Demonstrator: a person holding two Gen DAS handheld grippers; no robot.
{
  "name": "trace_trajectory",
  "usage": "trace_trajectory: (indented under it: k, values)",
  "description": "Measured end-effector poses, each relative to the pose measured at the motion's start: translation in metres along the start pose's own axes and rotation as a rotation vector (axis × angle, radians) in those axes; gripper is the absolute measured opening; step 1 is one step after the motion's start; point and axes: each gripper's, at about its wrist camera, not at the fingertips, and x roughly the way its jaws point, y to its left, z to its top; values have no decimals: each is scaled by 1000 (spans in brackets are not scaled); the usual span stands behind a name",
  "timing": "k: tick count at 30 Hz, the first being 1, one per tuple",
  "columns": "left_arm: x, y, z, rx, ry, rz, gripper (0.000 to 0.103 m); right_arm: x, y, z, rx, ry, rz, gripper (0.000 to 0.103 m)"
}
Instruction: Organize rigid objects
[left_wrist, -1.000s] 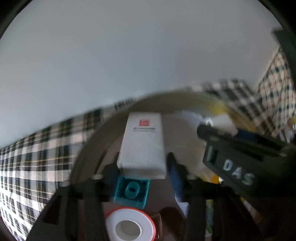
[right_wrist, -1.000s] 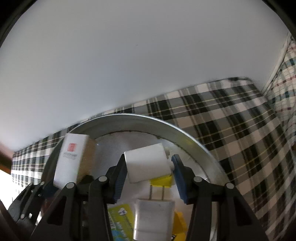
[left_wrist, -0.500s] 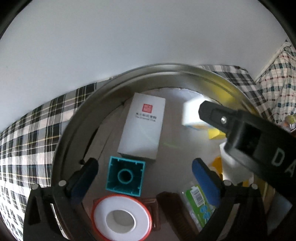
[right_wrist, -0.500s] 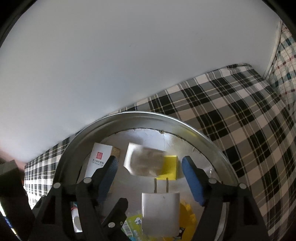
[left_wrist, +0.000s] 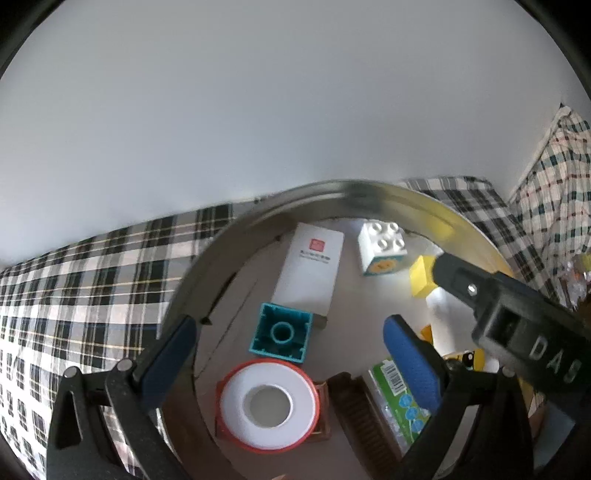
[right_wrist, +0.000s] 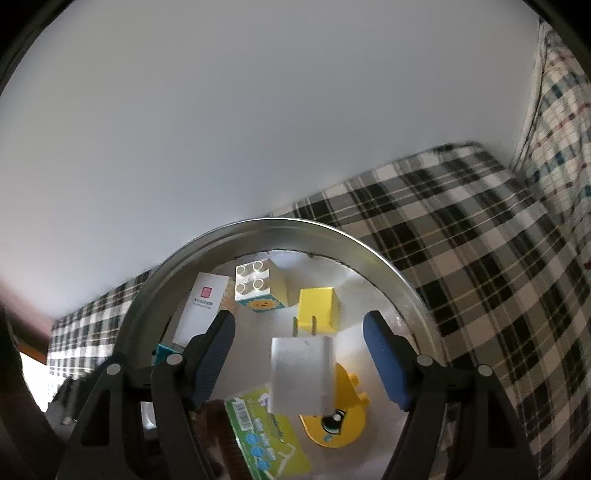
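Over the metal bowl (left_wrist: 221, 254), at left, the left gripper (left_wrist: 286, 339) is held wide open and empty; a second ago the white box (left_wrist: 310, 273) was clamped in it, and now the box is laid inside beside the teal block (left_wrist: 280, 338). Rightward, the right gripper (right_wrist: 299, 349) is likewise spread with nothing held, its white studded brick (right_wrist: 258, 286) released beside the yellow block (right_wrist: 317, 308). Two more pieces are judged sorted. A plaid cloth (right_wrist: 461, 236) is spread underneath, against a plain white wall (right_wrist: 258, 110).

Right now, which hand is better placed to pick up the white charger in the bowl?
Right, probably. The right gripper is open with the white charger between its fingers, while the left gripper is open over the teal block.
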Motion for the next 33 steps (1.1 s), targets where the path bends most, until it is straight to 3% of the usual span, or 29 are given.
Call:
trace_trajectory:
  k: [9,13,17,24,33]
  values:
    - [-29,1,-22,-23,-218,69,102,-37,9,-37,-93,-294,-72,74]
    - [-38,3,-29,-33,-289,82,102,-62,2,-55,-56,-472,-81,80]
    - [-46,8,-46,-38,-380,85,102,-75,-5,-73,-33,-589,-77,82]
    - [-51,11,-71,-14,-471,117,103,-81,2,-94,-53,-670,-43,82]
    - [-63,15,-89,-56,-555,113,103,-94,15,-121,-123,-753,-107,82]
